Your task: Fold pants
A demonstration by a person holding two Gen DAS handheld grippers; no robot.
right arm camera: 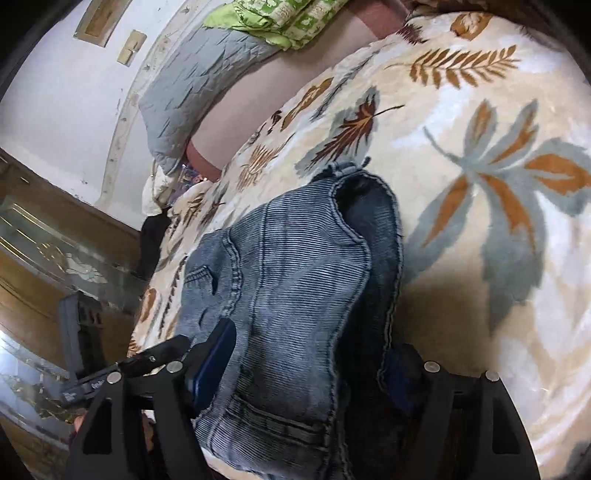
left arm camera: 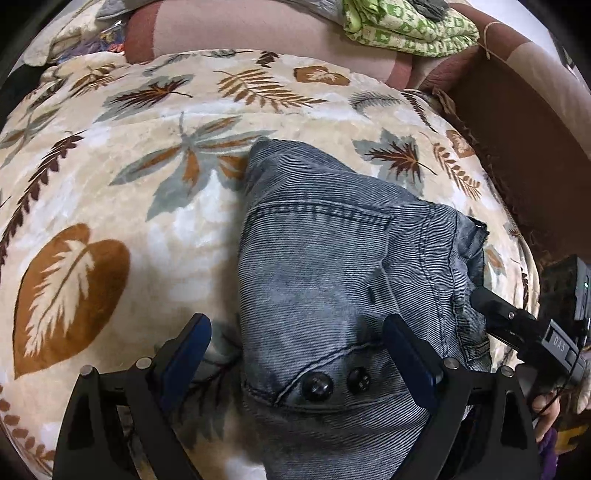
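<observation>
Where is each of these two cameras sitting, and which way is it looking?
Left wrist: rides the left gripper, looking forward over the jeans on the leaf blanket; the right gripper enters at right.
Right wrist: rides the right gripper, over the jeans; the left gripper shows at left.
Shared: jeans, blanket, green cloth.

A plush cream blanket printed with brown, rust and grey leaves [left arm camera: 147, 229] covers the bed. Behind it lies a pink sheet with maroon stripes [left arm camera: 258, 35], and on that sheet rests a crumpled green-and-white patterned cloth [left arm camera: 410, 27]. A grey quilted pillow [right arm camera: 199, 81] leans beside the white wall [right arm camera: 62, 88]. A brown wooden bed frame [left arm camera: 517, 147] borders the blanket's edge.
</observation>
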